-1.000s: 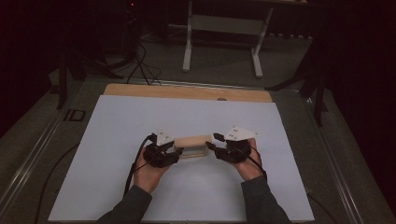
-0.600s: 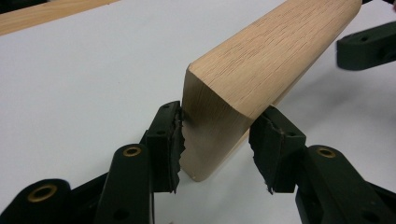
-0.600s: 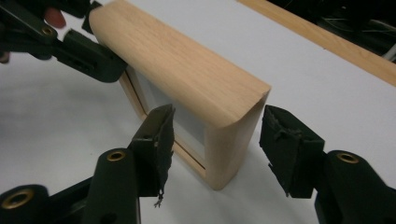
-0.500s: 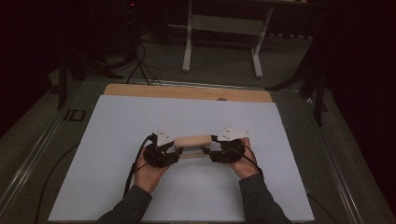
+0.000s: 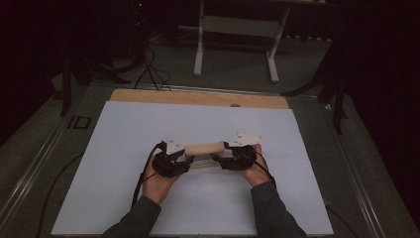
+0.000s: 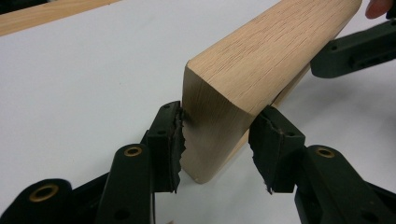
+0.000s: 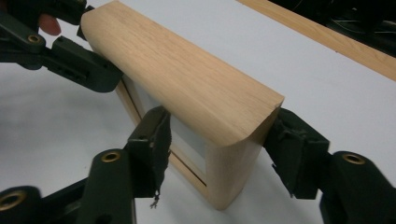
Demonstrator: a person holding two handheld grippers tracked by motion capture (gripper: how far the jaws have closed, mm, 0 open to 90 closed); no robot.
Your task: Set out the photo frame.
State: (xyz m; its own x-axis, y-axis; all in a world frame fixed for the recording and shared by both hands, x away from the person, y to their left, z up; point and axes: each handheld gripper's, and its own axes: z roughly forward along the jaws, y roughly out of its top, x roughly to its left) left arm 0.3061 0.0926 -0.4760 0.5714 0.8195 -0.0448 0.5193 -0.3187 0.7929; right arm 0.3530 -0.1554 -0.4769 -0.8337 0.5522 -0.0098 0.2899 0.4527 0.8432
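The stiff, smooth wooden block [image 5: 203,148] lies mid-tabletop [image 5: 124,129], pinched at one end by the left gripper [image 6: 219,135], while the right gripper [image 7: 219,140], its jaws just opened, straddles the other end, seemingly without pressing.

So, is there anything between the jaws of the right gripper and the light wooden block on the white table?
Nothing visible. The right gripper has its jaws on either side of one end of the light wooden block, with only a small gap at the near jaw. The left gripper clamps the other end.
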